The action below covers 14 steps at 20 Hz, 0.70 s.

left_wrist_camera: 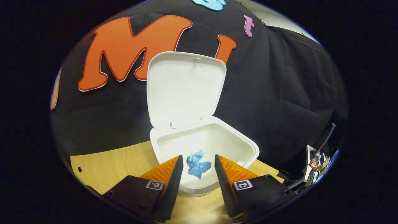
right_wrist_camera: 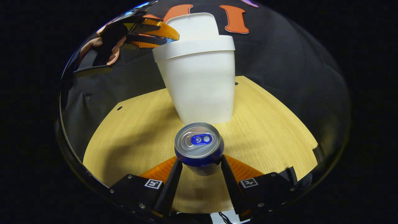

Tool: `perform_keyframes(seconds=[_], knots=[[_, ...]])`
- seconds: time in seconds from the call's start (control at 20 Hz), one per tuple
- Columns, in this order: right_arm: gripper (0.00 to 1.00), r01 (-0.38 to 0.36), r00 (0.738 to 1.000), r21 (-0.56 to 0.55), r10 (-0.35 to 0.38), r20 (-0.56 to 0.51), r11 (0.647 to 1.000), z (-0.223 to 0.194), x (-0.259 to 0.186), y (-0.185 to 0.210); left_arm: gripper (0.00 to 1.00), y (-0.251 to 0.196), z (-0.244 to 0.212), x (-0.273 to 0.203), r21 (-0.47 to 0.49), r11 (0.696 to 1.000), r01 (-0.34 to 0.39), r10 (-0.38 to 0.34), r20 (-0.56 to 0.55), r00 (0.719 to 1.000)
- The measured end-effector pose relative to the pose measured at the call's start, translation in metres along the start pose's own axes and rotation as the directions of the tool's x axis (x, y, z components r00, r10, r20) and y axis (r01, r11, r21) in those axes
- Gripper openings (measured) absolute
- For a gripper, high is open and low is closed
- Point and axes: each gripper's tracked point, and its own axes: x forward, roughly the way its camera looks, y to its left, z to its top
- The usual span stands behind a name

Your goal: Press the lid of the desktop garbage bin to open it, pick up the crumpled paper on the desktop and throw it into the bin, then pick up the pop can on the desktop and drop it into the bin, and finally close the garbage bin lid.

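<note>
Left claw [left_wrist_camera: 195,166] gapes over crumpled paper [left_wrist_camera: 198,165]; right claw [right_wrist_camera: 199,165] clamps smooth pop can [right_wrist_camera: 199,147].

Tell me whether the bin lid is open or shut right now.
Open. In the left gripper view the lid stands upright behind the bin, and the crumpled paper lies inside.

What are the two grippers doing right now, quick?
Left gripper: open, holding nothing, above the bin with the crumpled paper inside.
Right gripper: closed on the pop can.
</note>
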Motion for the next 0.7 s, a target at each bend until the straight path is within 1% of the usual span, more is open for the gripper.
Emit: perform_keyframes(seconds=[0.05,0.1,0.2,0.3,0.35,0.4,0.5,0.7], knots=[[0.76,-0.001,1.0,0.0,0.001,0.003,1.0,0.001,-0.002,0.0,0.72,0.0,0.0,-0.002,0.0,1.0,0.002,-0.002,0.004,1.0],[0.76,-0.001,1.0,0.002,0.001,0.006,1.0,0.002,-0.003,-0.002,0.8,0.002,0.002,-0.006,-0.002,1.0,-0.002,0.002,0.014,1.0],[0.76,0.001,1.0,-0.001,-0.001,0.014,1.0,0.005,-0.007,-0.004,0.88,0.007,0.006,-0.011,-0.007,1.0,-0.01,0.011,0.033,0.999],[0.76,0.001,1.0,0.012,-0.001,0.019,1.0,0.011,-0.011,-0.004,0.88,0.014,0.009,-0.018,-0.006,1.0,-0.022,0.022,0.057,0.998],[0.76,-0.004,1.0,0.016,0.004,0.026,1.0,0.013,-0.014,-0.002,0.9,0.017,0.011,-0.023,-0.003,1.0,-0.031,0.031,0.07,0.997],[0.76,-0.003,0.999,0.008,0.002,0.036,1.0,0.018,-0.018,-0.003,0.94,0.022,0.011,-0.027,0.001,0.999,-0.041,0.041,0.08,0.996],[0.76,-0.001,0.999,-0.017,0.002,0.054,1.0,0.033,-0.02,0.001,0.94,0.032,0.011,-0.035,0.001,0.998,-0.06,0.06,0.1,0.993],[0.76,-0.007,0.997,-0.059,0.011,0.071,0.998,0.045,-0.03,0.003,0.95,0.052,0.0,-0.052,-0.029,0.995,-0.096,0.098,0.1,0.99]])
